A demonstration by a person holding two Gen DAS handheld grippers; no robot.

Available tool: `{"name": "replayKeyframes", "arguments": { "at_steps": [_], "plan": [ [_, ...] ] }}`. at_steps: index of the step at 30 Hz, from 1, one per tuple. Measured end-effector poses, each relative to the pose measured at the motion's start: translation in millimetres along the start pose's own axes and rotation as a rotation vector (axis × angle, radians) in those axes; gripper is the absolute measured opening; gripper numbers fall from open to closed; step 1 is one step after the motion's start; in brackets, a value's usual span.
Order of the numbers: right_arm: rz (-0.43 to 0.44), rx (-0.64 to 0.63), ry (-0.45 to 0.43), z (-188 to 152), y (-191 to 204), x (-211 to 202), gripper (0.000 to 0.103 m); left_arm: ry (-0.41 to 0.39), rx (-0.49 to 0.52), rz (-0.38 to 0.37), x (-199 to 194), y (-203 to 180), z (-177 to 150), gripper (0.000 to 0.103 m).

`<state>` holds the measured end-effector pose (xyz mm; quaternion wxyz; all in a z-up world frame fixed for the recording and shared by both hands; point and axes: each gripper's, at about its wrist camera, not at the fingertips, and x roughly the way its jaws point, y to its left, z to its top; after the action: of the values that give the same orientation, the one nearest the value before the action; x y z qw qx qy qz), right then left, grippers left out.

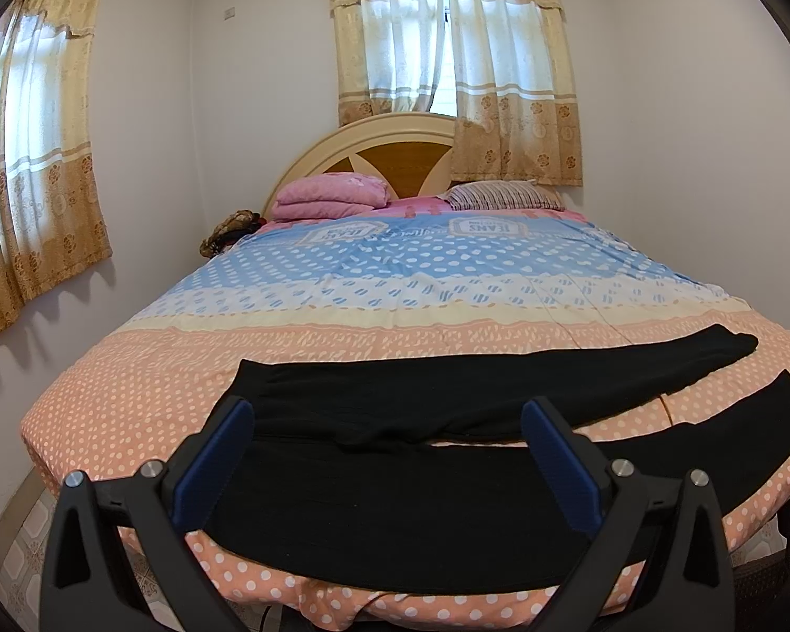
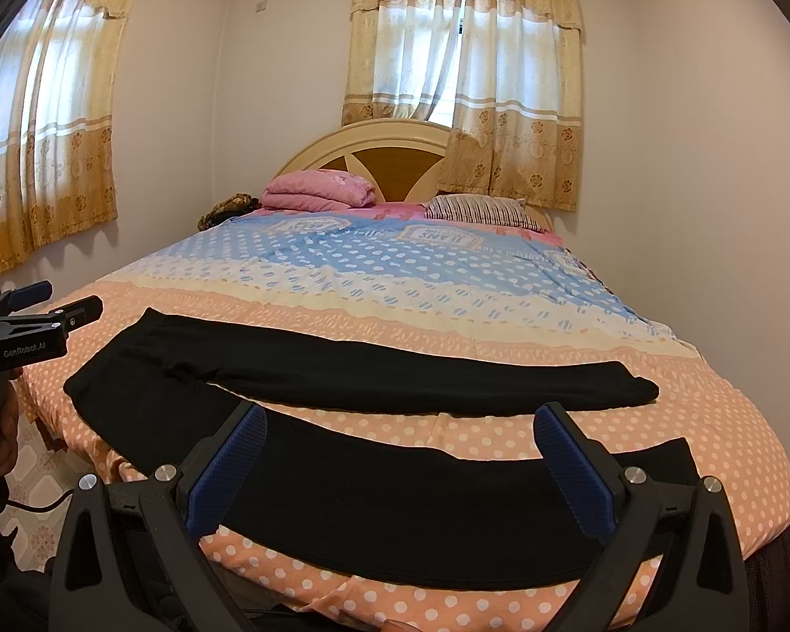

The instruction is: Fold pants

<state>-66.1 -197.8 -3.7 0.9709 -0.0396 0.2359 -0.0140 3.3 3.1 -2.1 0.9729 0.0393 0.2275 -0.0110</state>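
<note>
Black pants (image 1: 395, 400) lie flat across the near end of the bed, waist to the left, two legs spread apart to the right. They also show in the right wrist view (image 2: 374, 368). My left gripper (image 1: 387, 416) is open and empty, hovering over the waist and near leg. My right gripper (image 2: 400, 421) is open and empty above the near leg (image 2: 395, 505), between the two legs. The left gripper also shows in the right wrist view (image 2: 58, 305), at the left edge beside the waist.
The bed (image 1: 395, 274) has a peach, cream and blue dotted cover. A folded pink blanket (image 1: 332, 195) and a striped pillow (image 1: 505, 195) lie by the headboard. Curtained windows stand behind and on the left wall. Tiled floor (image 1: 21, 569) shows at lower left.
</note>
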Motion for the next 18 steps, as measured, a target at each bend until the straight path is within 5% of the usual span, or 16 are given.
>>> {"name": "replayKeyframes", "arguments": {
  "at_steps": [18],
  "plan": [
    [0.002, -0.005, 0.007, -1.5, 2.9, 2.0, 0.102, 0.0, -0.003, -0.001, 0.4, 1.6, -0.6, 0.103]
  ]
}}
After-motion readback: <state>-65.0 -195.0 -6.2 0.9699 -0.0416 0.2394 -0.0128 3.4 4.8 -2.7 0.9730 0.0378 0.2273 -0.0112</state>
